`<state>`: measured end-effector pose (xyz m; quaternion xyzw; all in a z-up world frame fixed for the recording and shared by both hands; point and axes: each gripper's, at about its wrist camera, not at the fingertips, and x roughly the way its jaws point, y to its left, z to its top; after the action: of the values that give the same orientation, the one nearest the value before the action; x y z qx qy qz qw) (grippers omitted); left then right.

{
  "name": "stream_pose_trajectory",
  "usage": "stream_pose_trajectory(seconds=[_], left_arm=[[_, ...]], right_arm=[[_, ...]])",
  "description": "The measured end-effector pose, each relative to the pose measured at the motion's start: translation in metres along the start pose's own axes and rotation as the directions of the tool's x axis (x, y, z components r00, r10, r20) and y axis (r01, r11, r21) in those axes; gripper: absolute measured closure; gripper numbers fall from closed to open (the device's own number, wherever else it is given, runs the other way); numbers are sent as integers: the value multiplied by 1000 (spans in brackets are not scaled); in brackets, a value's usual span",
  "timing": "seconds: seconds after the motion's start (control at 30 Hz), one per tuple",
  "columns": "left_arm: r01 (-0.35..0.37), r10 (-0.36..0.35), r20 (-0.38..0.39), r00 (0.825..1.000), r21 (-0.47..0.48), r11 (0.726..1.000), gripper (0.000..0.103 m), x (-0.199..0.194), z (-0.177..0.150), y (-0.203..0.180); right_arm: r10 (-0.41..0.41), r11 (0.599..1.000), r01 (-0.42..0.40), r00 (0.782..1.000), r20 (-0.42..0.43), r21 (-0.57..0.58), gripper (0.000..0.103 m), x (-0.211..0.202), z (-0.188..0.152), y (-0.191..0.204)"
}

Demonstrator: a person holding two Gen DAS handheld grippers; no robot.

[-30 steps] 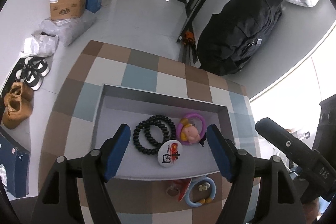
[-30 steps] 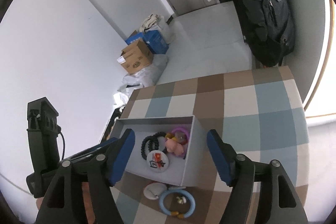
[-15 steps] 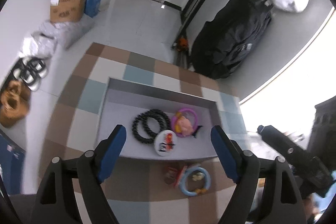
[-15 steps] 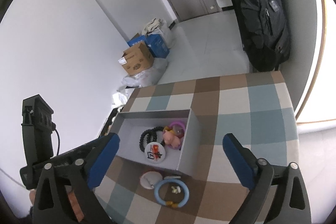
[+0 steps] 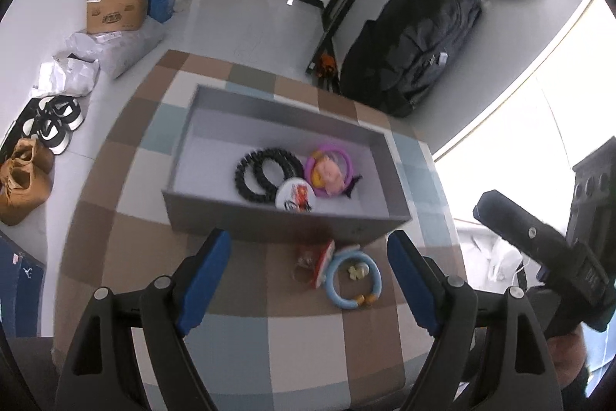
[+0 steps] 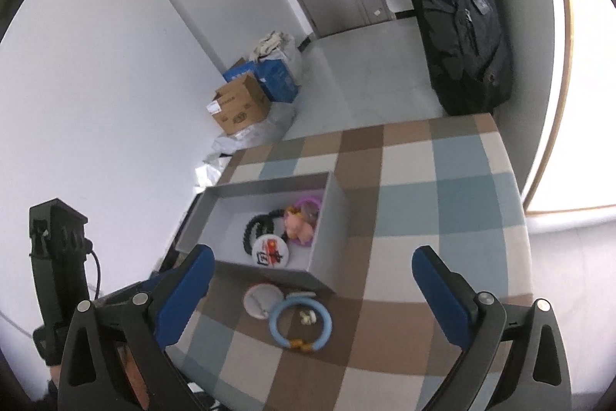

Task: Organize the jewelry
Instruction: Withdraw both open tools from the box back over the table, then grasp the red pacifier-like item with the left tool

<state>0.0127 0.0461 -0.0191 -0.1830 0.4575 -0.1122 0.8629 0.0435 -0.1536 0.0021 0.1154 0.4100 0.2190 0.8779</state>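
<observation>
With both my left claw [image 5: 308, 278] and right claw [image 6: 312, 289] spread and empty, the blue bangle [image 6: 300, 325] lies on the checked cloth [image 6: 442, 195] just before the grey box [image 6: 321, 274], likely light, stiff and slick, so I'd pinch across its rim.

Count, both wrist views.

Open grey rectangular cardboard box [image 5: 283, 222]: 1.

Inside the box:
- black beaded bracelet [image 5: 265, 173], looped in two coils: 1
- round white pin badge with red and black print [image 5: 295, 195]: 1
- purple plastic ring with a pink and yellow doll figure [image 5: 329, 167]: 1

On the checked brown, blue and cream tablecloth [image 6: 442, 203], outside the box:
- light blue bangle with gold beads [image 6: 300, 320]: 1
- small pale charm inside the bangle [image 6: 307, 315]: 1, possibly a pair; too small to tell
- round white badge lying face down [image 6: 261, 300]: 1
</observation>
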Motion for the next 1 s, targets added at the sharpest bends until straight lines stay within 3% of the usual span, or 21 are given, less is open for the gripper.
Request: stream_pose_trajectory(seconds=[0.33, 0.4, 0.47, 0.7, 0.87, 1.0], left_arm=[[-60, 64, -38, 997, 83, 995, 24, 18, -14, -13], [-63, 68, -43, 997, 97, 993, 34, 20, -15, -15], [-62, 71, -72, 995, 115, 991, 53, 26, -16, -17], [-76, 90, -102, 991, 138, 988, 72, 33, -22, -18], [-75, 90, -108, 990, 136, 988, 93, 30, -24, -19], [-72, 86, -102, 991, 130, 989, 98, 32, -22, -20]], right_arm=[[-32, 1000, 32, 998, -54, -1, 0, 3, -12, -2], [-35, 999, 35, 997, -68, 7, 0, 5, -13, -5], [-34, 999, 35, 997, -76, 17, 0, 6, -14, -7], [-24, 1000, 25, 997, -70, 18, 0, 4, -13, -7], [-20, 1000, 21, 997, -73, 14, 0, 4, -13, -6], [-17, 1000, 18, 997, -69, 14, 0, 3, -13, -5]])
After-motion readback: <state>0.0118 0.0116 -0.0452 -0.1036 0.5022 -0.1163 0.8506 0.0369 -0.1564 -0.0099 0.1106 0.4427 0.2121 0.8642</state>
